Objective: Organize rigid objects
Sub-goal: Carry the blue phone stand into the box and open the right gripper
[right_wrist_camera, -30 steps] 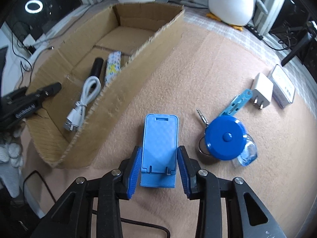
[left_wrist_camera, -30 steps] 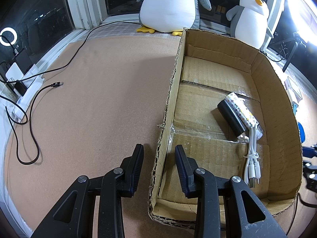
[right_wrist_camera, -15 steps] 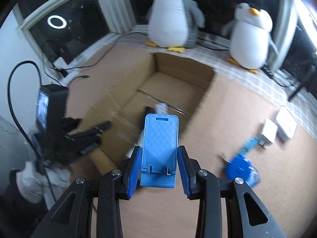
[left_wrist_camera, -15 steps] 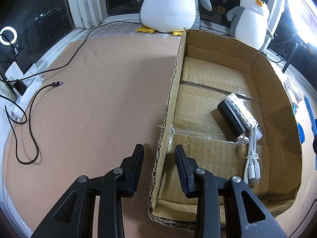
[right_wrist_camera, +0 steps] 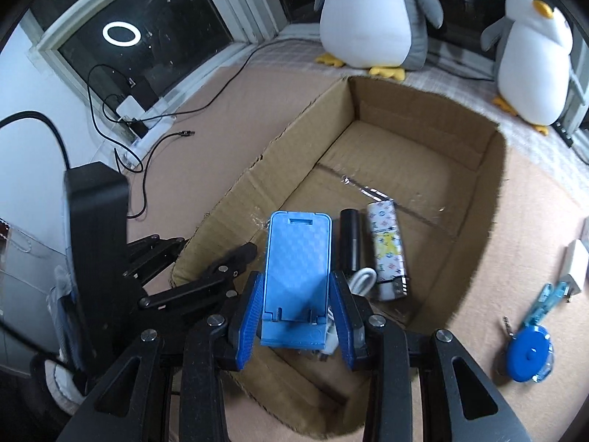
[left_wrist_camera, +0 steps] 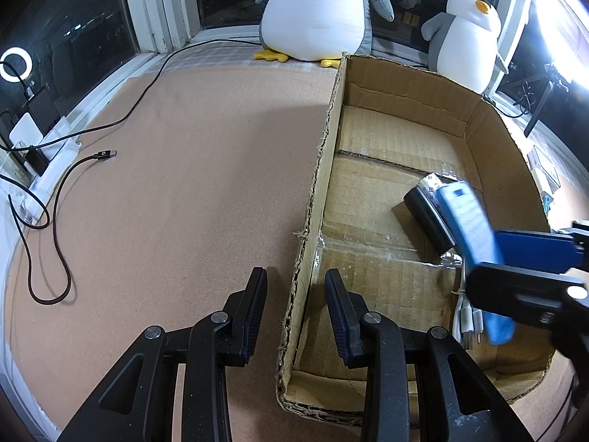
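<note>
My right gripper [right_wrist_camera: 296,316] is shut on a blue phone stand [right_wrist_camera: 296,269] and holds it above the near end of the open cardboard box [right_wrist_camera: 493,199]. In the left wrist view the stand [left_wrist_camera: 471,235] hangs tilted over the box floor, right gripper [left_wrist_camera: 515,258] coming in from the right. On the box floor lie a black cylinder [right_wrist_camera: 349,239], a patterned stick [right_wrist_camera: 386,243] and a coiled white cable [right_wrist_camera: 362,280]. My left gripper [left_wrist_camera: 296,305] is open, one finger on each side of the box's left wall [left_wrist_camera: 324,154], not touching it.
Two plush penguins [left_wrist_camera: 316,11] [left_wrist_camera: 467,33] stand behind the box. Right of the box on the brown mat are a blue tape measure [right_wrist_camera: 528,357], a blue clip [right_wrist_camera: 541,305] and a white charger [right_wrist_camera: 576,261]. A black cable [left_wrist_camera: 55,221] loops at the far left.
The right gripper lifted the blue stand off the mat and carried it left, over the box; it now shows in the left wrist view. The left gripper has stayed put.
</note>
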The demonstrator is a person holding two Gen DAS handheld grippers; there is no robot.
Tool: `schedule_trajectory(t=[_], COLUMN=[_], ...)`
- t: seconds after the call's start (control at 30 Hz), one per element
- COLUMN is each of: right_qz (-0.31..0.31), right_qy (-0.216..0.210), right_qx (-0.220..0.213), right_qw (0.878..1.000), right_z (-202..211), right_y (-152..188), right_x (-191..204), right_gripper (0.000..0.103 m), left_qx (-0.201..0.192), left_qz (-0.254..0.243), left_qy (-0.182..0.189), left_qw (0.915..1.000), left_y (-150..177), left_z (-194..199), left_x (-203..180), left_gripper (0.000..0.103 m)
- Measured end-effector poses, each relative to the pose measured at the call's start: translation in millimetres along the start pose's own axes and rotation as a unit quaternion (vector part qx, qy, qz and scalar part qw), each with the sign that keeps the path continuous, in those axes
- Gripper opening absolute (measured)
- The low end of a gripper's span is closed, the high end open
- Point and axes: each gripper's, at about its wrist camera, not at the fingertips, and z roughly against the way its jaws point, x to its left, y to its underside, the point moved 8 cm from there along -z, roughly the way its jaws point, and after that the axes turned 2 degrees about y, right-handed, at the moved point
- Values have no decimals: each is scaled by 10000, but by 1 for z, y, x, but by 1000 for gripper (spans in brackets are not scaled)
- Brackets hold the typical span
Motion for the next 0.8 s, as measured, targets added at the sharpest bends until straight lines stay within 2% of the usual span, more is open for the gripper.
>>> schedule_trajectory(t=[0.4,0.43,0.5,0.8], right_qz=[-150,-175,-249,-316], right_qy=[-142,-149,-182,-192], right_qx=[135,144,162,42], right_qw=[9997,9996,9994,9993], right_z=[-15,-15,-16,-3], right_y=[-4,-4,-3,-3], right_x=[-3,-4,-5,-8], right_gripper=[34,35,43,44], left_qx=[1,2,3,1], left_qz=[14,14,11,7], left_qy=[6,6,7,1], left_qw=[10000,10000,10000,10000], left_y=[0,-1,-1,-1], left_z=[0,0,0,0], left_x=[-1,0,0,0], left_gripper=[36,36,36,36])
